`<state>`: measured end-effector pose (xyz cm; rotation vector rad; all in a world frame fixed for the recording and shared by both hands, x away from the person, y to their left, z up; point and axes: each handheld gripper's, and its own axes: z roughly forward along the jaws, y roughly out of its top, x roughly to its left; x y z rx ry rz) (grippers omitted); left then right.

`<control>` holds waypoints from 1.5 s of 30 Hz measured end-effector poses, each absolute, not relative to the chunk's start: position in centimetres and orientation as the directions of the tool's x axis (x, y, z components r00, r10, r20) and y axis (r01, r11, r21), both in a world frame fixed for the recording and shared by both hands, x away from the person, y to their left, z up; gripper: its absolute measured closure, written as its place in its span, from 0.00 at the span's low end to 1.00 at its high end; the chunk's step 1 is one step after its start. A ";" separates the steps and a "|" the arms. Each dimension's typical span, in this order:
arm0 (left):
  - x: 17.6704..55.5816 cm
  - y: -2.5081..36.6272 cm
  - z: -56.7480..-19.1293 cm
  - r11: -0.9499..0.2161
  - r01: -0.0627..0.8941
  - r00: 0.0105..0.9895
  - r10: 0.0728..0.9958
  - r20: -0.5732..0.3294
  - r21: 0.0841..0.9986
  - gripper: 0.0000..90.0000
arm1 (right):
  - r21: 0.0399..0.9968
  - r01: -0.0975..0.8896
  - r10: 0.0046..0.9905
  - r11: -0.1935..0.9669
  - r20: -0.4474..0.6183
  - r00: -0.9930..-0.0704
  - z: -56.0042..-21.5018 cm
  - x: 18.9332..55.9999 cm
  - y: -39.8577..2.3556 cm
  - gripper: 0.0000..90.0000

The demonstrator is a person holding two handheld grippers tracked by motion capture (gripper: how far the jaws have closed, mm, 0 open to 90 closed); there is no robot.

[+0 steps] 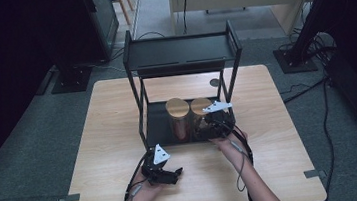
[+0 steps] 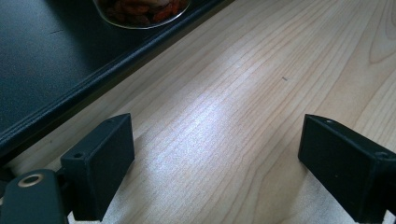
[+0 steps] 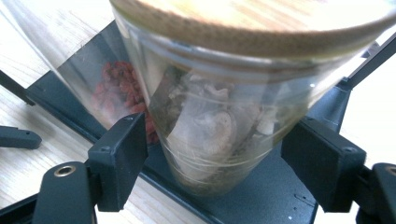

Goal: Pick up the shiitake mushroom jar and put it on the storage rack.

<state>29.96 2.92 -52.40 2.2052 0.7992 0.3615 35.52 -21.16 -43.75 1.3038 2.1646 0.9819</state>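
Between the spread jaws of the right gripper (image 3: 212,163) stands the right-hand jar (image 3: 219,116), upright, not yet clamped, on the rack's lower shelf (image 1: 157,128) beside a second jar (image 1: 178,118). Farther off, the left gripper (image 1: 166,174) rests wide open and empty over the table (image 2: 243,107).

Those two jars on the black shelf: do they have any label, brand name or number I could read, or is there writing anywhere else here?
None: there is no readable text.
The right jar is bare glass with a plain wooden lid.
The left jar has no label either.
The black rack, the wooden table and both grippers' jaws carry no lettering.
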 end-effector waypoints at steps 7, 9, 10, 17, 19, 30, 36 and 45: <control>30.0 2.9 -52.4 -0.527 0.431 0.766 0.642 0.011 0.733 0.12 | 0.751 0.584 0.882 0.309 0.004 -0.471 -43.7 35.0 -21.2 0.25; 30.0 2.9 -52.4 -0.526 0.431 0.766 0.642 0.010 0.733 0.12 | 0.751 0.585 0.882 0.308 0.005 -0.472 -43.7 34.8 -21.2 0.25; 30.0 2.9 -52.4 -0.527 0.431 0.767 0.642 0.010 0.732 0.12 | 0.751 0.585 0.882 0.307 0.007 -0.472 -43.7 34.8 -21.2 0.25; 30.0 2.9 -52.4 -0.526 0.432 0.767 0.642 0.010 0.733 0.12 | 0.754 0.577 0.875 0.314 0.006 -0.483 -43.7 34.2 -21.3 0.25; 30.0 2.9 -52.4 -0.525 0.432 0.766 0.643 0.009 0.733 0.12 | 0.755 0.579 0.875 0.308 0.014 -0.484 -43.6 34.0 -21.3 0.25; 30.0 2.9 -52.4 -0.524 0.432 0.766 0.643 0.009 0.734 0.12 | 0.760 0.570 0.862 0.312 0.027 -0.507 -43.8 33.0 -21.6 0.25; 30.0 2.9 -52.4 -0.525 0.433 0.765 0.644 0.009 0.733 0.12 | 0.760 0.574 0.856 0.305 0.045 -0.515 -44.1 32.8 -21.9 0.25; 30.0 2.9 -52.4 -0.524 0.432 0.766 0.643 0.009 0.734 0.12 | 0.776 0.549 0.836 0.311 0.052 -0.546 -44.3 32.2 -22.2 0.25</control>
